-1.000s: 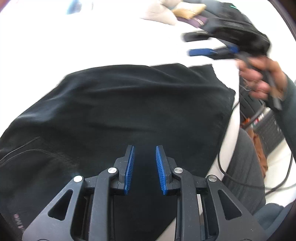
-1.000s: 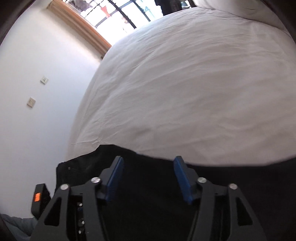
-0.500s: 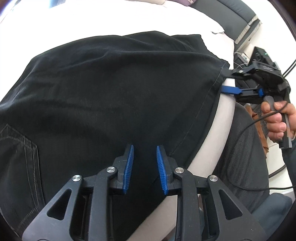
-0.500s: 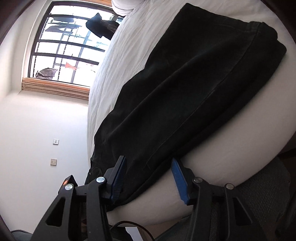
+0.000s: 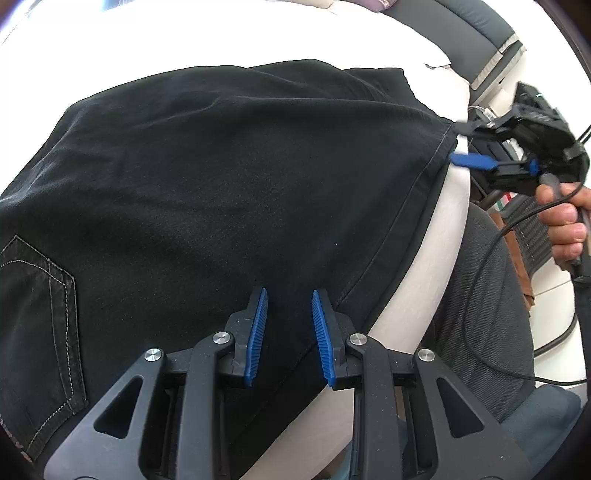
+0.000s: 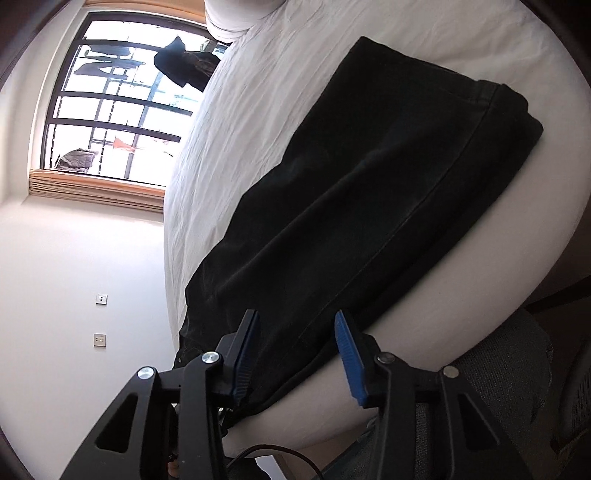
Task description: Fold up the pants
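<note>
Black pants (image 5: pixel 221 184) lie folded lengthwise on the white bed (image 5: pixel 258 37), with a stitched back pocket (image 5: pixel 48 295) at the left. My left gripper (image 5: pixel 288 325) hovers over their near edge, its blue pads a narrow gap apart with dark cloth showing between them and no visible pinch. My right gripper (image 5: pixel 460 146), held by a hand (image 5: pixel 565 221), sits at the pants' right corner. In the right wrist view its jaws (image 6: pixel 295 350) are closing astride the end of the pants (image 6: pixel 369 184), and the pads are not touching the cloth.
The mattress edge (image 6: pixel 480 295) runs right beside the pants. A grey mesh chair (image 5: pixel 480 295) stands below it on the near side, with a black cable (image 5: pixel 517 229) across it. A barred window (image 6: pixel 110 110) and a pillow (image 6: pixel 236 14) lie beyond the bed.
My right gripper swung down from over the bare sheet, rolled, and arrived at the pants' right corner with its jaws narrowing. My left gripper dropped slightly toward the near edge.
</note>
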